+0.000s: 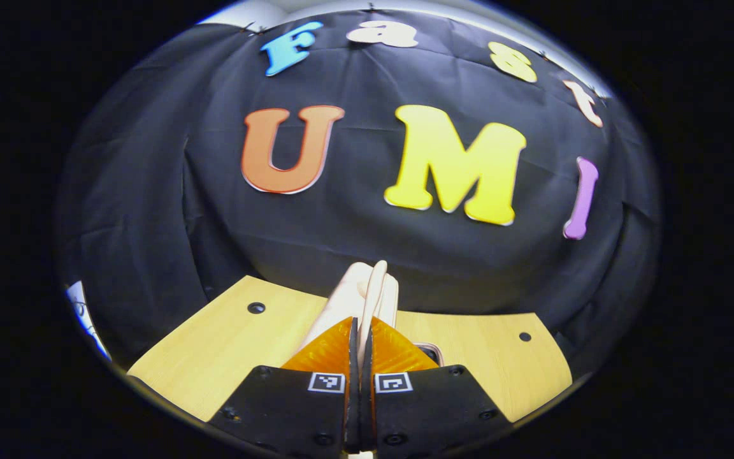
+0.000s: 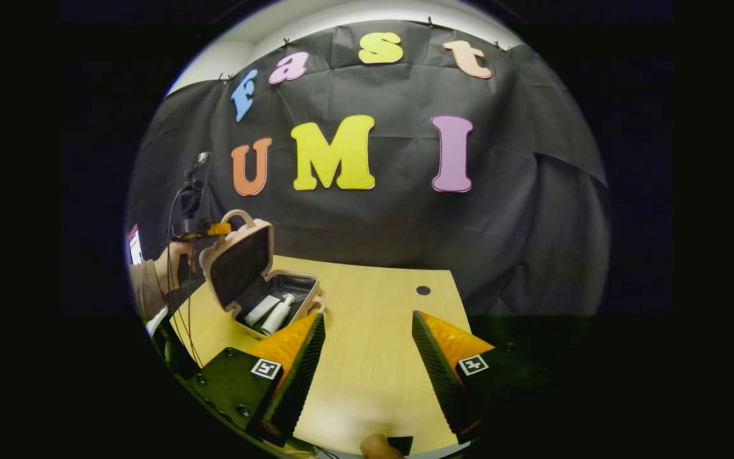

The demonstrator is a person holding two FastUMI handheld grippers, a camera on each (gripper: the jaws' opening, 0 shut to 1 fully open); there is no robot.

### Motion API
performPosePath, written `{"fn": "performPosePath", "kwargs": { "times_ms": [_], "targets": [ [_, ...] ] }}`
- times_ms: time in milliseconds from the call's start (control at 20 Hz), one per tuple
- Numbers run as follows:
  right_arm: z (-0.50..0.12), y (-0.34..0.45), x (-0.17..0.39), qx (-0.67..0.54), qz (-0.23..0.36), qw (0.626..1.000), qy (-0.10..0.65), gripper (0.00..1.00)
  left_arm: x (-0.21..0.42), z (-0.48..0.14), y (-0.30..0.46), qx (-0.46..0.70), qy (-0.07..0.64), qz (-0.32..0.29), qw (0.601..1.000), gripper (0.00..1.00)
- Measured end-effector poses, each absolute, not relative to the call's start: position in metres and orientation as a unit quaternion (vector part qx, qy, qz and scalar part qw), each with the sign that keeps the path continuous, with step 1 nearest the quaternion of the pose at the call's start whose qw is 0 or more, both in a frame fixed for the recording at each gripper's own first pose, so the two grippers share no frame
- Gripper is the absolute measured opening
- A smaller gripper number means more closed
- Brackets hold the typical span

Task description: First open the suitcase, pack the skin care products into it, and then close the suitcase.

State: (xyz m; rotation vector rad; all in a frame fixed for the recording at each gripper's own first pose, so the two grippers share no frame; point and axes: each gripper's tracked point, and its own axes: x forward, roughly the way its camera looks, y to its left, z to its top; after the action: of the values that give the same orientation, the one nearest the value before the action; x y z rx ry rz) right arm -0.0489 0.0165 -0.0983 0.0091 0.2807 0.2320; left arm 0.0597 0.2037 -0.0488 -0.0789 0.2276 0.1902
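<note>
A small beige suitcase (image 2: 239, 264) stands open on the wooden table, its lid upright and dark inside. Two white skin care bottles (image 2: 270, 312) lie side by side in its base. In the left gripper view my left gripper (image 1: 359, 322) is shut on the thin beige top edge of the suitcase lid (image 1: 367, 293), by the handle. The right gripper view shows that left gripper (image 2: 217, 228) at the lid's top, held by a hand (image 2: 172, 258). My right gripper (image 2: 367, 319) hangs open over bare table, to the right of the suitcase, with nothing between its fingers.
The wooden table (image 2: 373, 357) has a round hole (image 2: 423, 290) near its far edge, and two holes (image 1: 256, 308) show in the left gripper view. Cables (image 2: 176, 319) hang at the table's left side. The black cloth wall stands close behind.
</note>
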Motion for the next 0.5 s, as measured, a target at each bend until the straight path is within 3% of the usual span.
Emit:
{"fn": "performPosePath", "kwargs": {
  "times_ms": [250, 500],
  "targets": [
    [-0.089, -0.022, -0.060, -0.011, 0.101, 0.989, 0.105, 0.82, 0.076, -0.107, 0.109, 0.045, 0.165, 0.058, 0.983, 0.04],
    [-0.082, -0.084, -0.070, -0.034, 0.057, 0.996, 0.064, 0.81, 0.086, -0.170, 0.060, 0.138, 0.225, 0.041, 0.964, 0.04]
  ]
}}
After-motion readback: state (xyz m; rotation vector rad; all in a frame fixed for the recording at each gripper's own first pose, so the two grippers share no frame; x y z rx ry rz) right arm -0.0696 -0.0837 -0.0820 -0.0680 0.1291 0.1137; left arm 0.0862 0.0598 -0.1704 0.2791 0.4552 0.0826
